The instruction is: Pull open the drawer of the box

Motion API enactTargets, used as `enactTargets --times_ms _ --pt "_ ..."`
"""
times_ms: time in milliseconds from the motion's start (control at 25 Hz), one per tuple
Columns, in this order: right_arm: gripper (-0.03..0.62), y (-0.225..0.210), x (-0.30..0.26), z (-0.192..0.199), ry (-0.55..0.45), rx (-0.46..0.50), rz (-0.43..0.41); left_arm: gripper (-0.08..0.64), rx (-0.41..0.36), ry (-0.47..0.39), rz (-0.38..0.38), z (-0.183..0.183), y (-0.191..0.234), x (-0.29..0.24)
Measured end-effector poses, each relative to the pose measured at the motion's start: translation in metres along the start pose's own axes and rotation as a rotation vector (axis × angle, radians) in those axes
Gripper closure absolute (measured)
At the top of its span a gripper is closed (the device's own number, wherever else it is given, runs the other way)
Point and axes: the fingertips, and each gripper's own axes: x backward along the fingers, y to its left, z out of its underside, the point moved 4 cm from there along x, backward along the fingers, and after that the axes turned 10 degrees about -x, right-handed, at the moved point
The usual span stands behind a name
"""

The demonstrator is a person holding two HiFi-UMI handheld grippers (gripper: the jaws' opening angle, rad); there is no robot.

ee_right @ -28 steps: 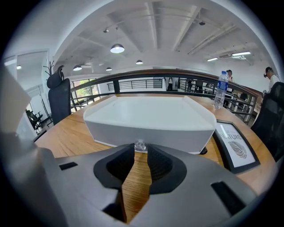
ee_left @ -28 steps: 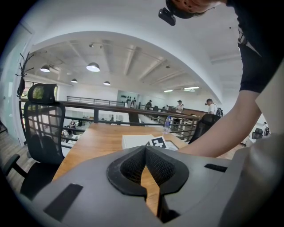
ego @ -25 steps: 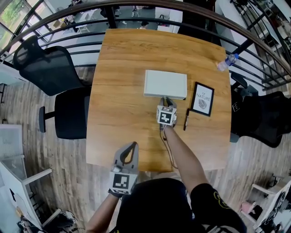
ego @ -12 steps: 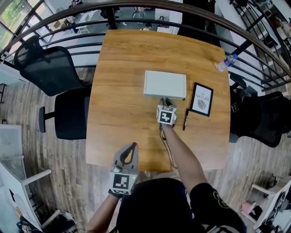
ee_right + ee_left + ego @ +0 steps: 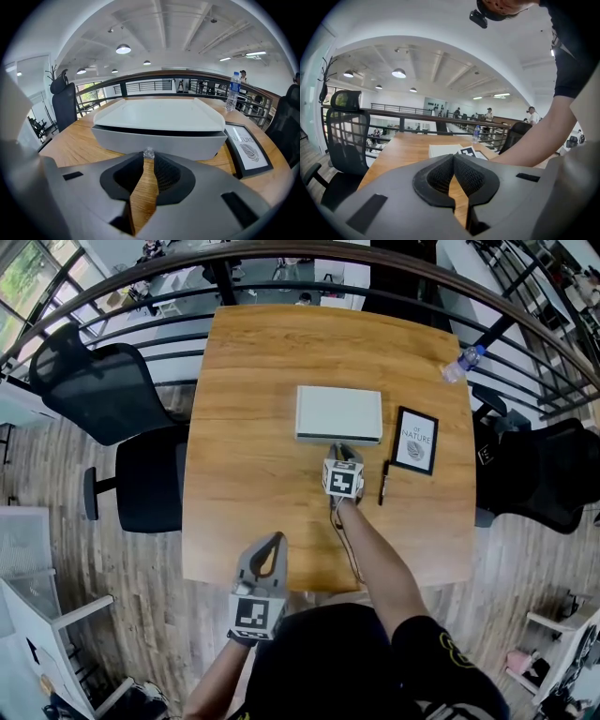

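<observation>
Nothing has moved since a second ago. Head view: one flat, white, rectangular box (image 5: 338, 414) lies mid-table (image 5: 244, 512) on grained wood, with the right gripper (image 5: 343, 447) at its near side. One pen (image 5: 384, 483), one framed print (image 5: 414, 440) and one bottle (image 5: 464, 362) lie to the right. Left gripper (image 5: 274, 540) hangs by the near edge.

Left gripper view: its meshed pads (image 5: 439, 176) meet at the tips, empty.

Right gripper view: the tips pinch one small clear knob (image 5: 148, 153) on the smooth grey drawer (image 5: 187, 143).

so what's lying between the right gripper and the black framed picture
A slim black pen, between right gripper and black-framed picture; the head view shows it.
</observation>
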Motion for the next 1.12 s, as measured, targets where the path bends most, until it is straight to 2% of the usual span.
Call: enactTargets --times_ms 120,400,1120 --pt "0.528 0.002 0.003 0.004 0.008 -0.004 -0.003 0.541 0.019 0.0 -0.005 0.001 0.001 0.004" --pt "0.528 0.0 0.011 0.012 0.017 -0.002 0.001 0.543 -0.019 0.004 0.031 0.002 -0.008 0.008" --pt "0.528 0.001 0.032 0.033 0.041 -0.01 0.001 0.543 -0.008 -0.005 0.074 0.004 -0.019 0.019"
